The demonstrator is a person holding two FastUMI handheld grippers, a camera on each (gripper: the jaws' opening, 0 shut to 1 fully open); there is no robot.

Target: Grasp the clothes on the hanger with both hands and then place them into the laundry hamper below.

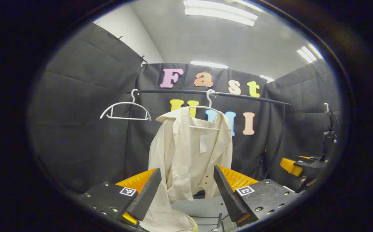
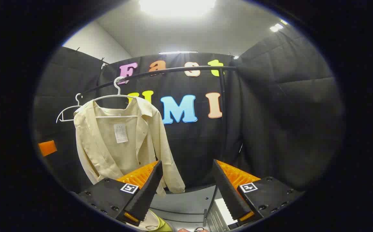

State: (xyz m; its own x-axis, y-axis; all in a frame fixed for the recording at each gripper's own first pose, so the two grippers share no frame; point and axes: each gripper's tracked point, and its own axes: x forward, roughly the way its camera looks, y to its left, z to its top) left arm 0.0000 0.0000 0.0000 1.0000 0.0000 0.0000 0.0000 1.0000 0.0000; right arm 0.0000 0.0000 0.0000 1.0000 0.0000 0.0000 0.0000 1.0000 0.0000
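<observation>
A cream shirt (image 1: pixel 189 151) hangs open-fronted on a white hanger (image 1: pixel 209 100) from a black rail (image 1: pixel 238 95). My left gripper (image 1: pixel 187 170) is open in front of the shirt's lower half, short of the cloth, with nothing between its fingers. In the right gripper view the shirt (image 2: pixel 122 141) hangs to the left, and my right gripper (image 2: pixel 187 162) is open and empty, to the right of the hem. The hamper's yellow-green rim (image 1: pixel 191 222) peeks out below the shirt, also low in the right gripper view (image 2: pixel 162 224).
An empty white hanger (image 1: pixel 125 111) hangs on the rail left of the shirt. The rack's upright post (image 2: pixel 222 112) stands right of the shirt. The right gripper (image 1: pixel 297 165) shows at the far right edge. Grey floor (image 1: pixel 202 209) lies under the rack.
</observation>
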